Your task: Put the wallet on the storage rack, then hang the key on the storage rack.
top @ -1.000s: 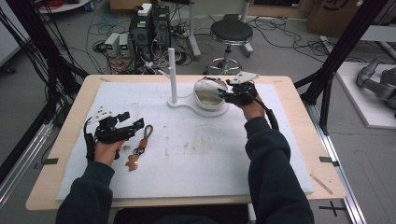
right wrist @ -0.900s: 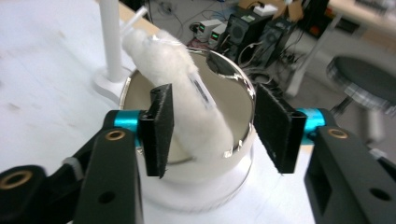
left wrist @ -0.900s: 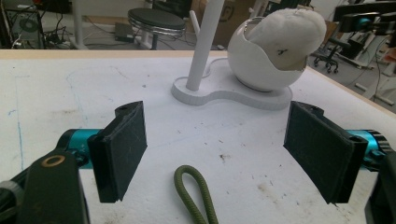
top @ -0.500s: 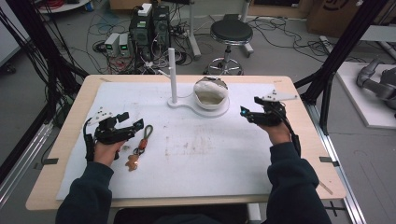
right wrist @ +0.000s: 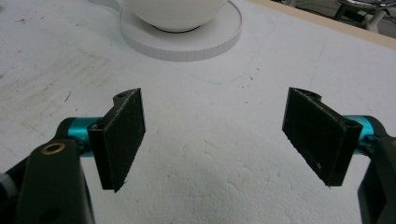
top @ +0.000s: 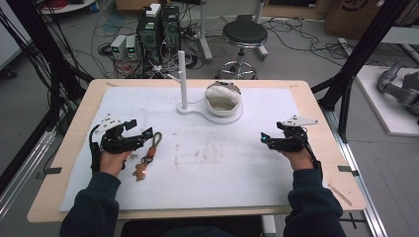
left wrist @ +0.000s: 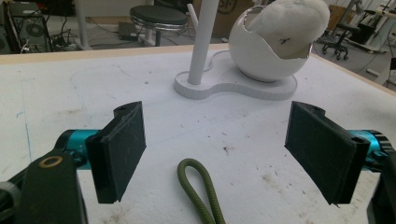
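The green cord loop (left wrist: 198, 189) of the keychain (top: 148, 155) lies flat on the white mat (top: 207, 192), right in front of the left gripper (top: 141, 137), its rounded end poking up between the two black pads in the left gripper view while the rest trails off under the bottom edge. Those jaws stand wide apart with nothing between them, so this looks like the approach to a pickup, not a grasp yet. Next, judging by the layout, the gripper needs to dip and close across the cord, then likely carry it toward the white post (top: 182, 79) on the stand (top: 195, 109) at the back of the mat. Beside that post sits the white bowl (top: 223, 100), with something pale and soft bulging out of its top (left wrist: 289, 23); what it is cannot be told. Over on the far side, the right gripper (top: 267, 140) rests well apart from everything, jaws equally wide and empty, pointing across bare mat toward the stand.
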The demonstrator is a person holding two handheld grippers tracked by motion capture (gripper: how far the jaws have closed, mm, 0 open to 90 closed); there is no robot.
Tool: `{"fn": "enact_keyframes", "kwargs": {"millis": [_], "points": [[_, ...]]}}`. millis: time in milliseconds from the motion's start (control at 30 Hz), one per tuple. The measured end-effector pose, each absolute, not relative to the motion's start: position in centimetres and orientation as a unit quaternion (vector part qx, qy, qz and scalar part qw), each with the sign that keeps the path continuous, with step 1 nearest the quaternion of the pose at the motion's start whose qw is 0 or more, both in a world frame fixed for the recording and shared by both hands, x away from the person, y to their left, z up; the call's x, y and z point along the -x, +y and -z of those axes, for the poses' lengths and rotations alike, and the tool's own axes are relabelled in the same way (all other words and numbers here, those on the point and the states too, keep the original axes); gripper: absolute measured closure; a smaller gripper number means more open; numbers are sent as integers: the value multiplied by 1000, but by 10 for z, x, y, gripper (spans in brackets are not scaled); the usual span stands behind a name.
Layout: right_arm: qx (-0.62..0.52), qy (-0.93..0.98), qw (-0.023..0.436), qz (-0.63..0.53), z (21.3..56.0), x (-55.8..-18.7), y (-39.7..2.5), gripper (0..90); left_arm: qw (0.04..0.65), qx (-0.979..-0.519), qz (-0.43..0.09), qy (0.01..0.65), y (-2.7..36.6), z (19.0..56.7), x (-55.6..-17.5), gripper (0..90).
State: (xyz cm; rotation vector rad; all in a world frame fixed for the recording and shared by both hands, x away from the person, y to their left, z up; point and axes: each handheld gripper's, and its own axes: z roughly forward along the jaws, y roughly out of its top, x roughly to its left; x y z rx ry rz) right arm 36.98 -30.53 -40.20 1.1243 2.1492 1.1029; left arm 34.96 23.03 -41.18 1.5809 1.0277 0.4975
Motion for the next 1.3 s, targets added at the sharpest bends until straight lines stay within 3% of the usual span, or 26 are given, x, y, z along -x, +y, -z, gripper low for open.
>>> {"fn": "enact_keyframes", "kwargs": {"millis": [367,667,800,1067,1167,1300], "points": [[-414,778,239,-408,405,-368,-307,217,552,-683,-192,439,229,413,-350,228],[-410,779,238,-410,409,-362,-309,232,491,-717,-188,456,221,415,-342,244],[-406,778,237,-416,410,-363,-308,232,397,-760,-201,473,214,422,-331,443],[-403,782,235,-414,412,-367,-305,233,379,-772,-181,478,204,430,-330,440],[-404,783,234,-412,413,-367,-304,233,333,-807,-182,453,186,441,-331,441],[-404,783,235,-410,412,-366,-303,233,330,-820,-185,428,182,440,-331,515]]}}
